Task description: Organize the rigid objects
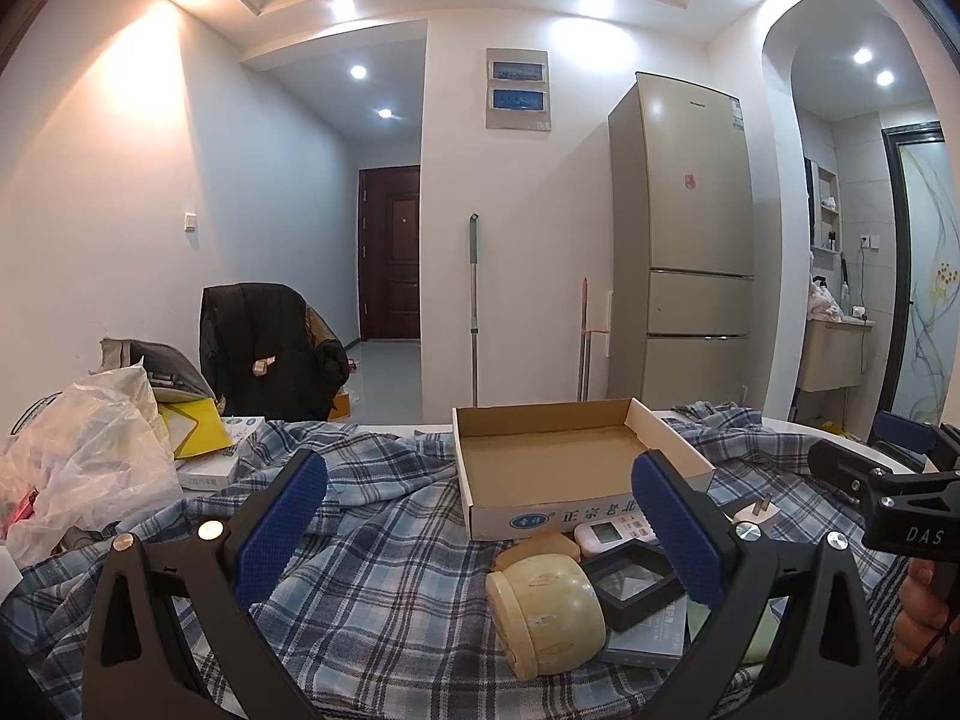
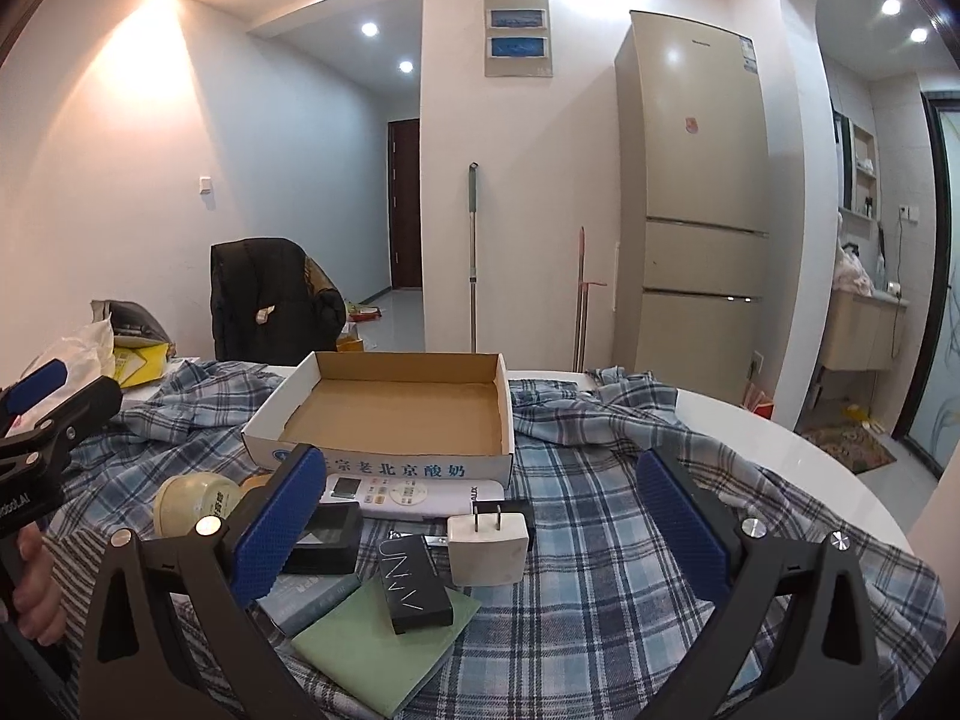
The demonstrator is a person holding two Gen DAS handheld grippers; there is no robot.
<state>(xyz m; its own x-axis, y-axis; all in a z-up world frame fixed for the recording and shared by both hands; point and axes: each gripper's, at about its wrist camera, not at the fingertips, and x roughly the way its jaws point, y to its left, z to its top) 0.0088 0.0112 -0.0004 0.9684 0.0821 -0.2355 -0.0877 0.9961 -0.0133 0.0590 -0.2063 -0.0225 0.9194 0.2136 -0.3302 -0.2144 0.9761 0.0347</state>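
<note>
On a plaid cloth (image 2: 600, 516), a cardboard tray (image 2: 384, 414) sits far of a clutter: remote (image 2: 408, 492), plug (image 2: 489, 546), cream jar (image 1: 549, 615), black case (image 2: 414, 582). Left gripper (image 1: 480, 522) and right gripper (image 2: 480, 528) hover near, jaws spread, holding nothing.

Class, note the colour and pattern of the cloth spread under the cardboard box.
Blue, white and dark grey plaid cloth, clearest in the right wrist view.

A round white glossy bench (image 2: 780, 438) was covered by a rumpled blue-and-white plaid cloth (image 2: 600, 516). Directly on the bench, at its left edge, lay a crumpled clear plastic bag (image 1: 90, 450) and a flat white box (image 1: 210, 468).
</note>
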